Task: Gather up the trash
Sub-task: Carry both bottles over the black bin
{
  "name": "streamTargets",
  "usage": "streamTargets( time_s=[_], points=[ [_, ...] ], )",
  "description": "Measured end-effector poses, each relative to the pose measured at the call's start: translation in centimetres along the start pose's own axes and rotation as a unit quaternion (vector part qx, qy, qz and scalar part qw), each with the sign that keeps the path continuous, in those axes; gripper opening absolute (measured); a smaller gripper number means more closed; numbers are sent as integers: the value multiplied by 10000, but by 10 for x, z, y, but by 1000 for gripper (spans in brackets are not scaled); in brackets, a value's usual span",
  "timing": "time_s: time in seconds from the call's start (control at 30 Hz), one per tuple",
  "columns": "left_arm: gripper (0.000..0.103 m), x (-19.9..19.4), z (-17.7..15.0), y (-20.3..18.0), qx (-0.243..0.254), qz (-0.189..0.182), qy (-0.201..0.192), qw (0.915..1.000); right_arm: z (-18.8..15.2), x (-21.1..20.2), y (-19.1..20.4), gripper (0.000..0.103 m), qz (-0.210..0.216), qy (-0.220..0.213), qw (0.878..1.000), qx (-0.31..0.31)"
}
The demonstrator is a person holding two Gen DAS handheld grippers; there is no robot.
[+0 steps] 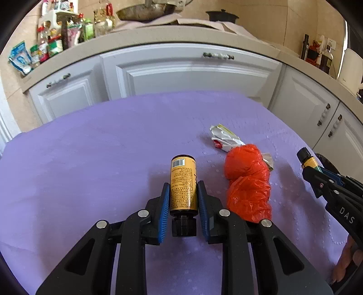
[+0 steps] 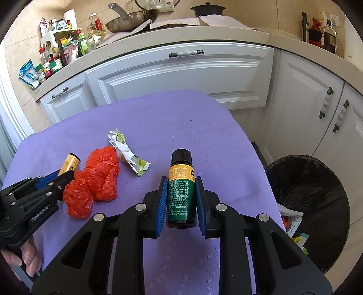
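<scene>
Yellow-label bottle (image 1: 183, 186) lies on the purple table (image 1: 90, 158), left gripper (image 1: 183, 197) jaws narrowed around it, pads about touching. Right gripper (image 2: 181, 197) jaws clamp the green-label bottle (image 2: 181, 192), lifted. Pickup step; next: carry both to black-lined bin (image 2: 317, 181).

Lavender embossed cloth covering the desk (image 2: 140, 118) fills frame centre. Behind it, white panelled cabinet doors (image 2: 181, 74) with dark-and-white handles, under a curved beige stone countertop (image 2: 204, 34). Beige tiled wall (image 2: 261, 11) along the top. Bottles and jars cluster (image 2: 61, 50) upper left, blackened frying pan (image 2: 131, 20) top centre. Daylight, soft shadows.
</scene>
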State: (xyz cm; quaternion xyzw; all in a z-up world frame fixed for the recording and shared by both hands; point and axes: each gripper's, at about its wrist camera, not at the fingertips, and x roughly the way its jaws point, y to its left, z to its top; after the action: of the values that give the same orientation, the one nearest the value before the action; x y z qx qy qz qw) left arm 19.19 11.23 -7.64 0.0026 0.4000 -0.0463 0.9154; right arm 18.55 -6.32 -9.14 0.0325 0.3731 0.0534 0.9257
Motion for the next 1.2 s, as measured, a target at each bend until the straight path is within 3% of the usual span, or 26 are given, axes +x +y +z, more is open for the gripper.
streamTargets(
  time_s=[0.33,0.53,1.2],
  points=[
    [25,-35,-11,9,-278,167,-281,9991,-8,-34,-3,23,-40,-259,9996,48],
    [25,-61,-16,-7,-225,97,-534,9983,-19,-61,-15,23,-173,-428,9989,116],
    [25,-99,-20,-123,490,-748,-965,9913,-52,-133,-112,23,-930,-924,9886,744]
  ],
)
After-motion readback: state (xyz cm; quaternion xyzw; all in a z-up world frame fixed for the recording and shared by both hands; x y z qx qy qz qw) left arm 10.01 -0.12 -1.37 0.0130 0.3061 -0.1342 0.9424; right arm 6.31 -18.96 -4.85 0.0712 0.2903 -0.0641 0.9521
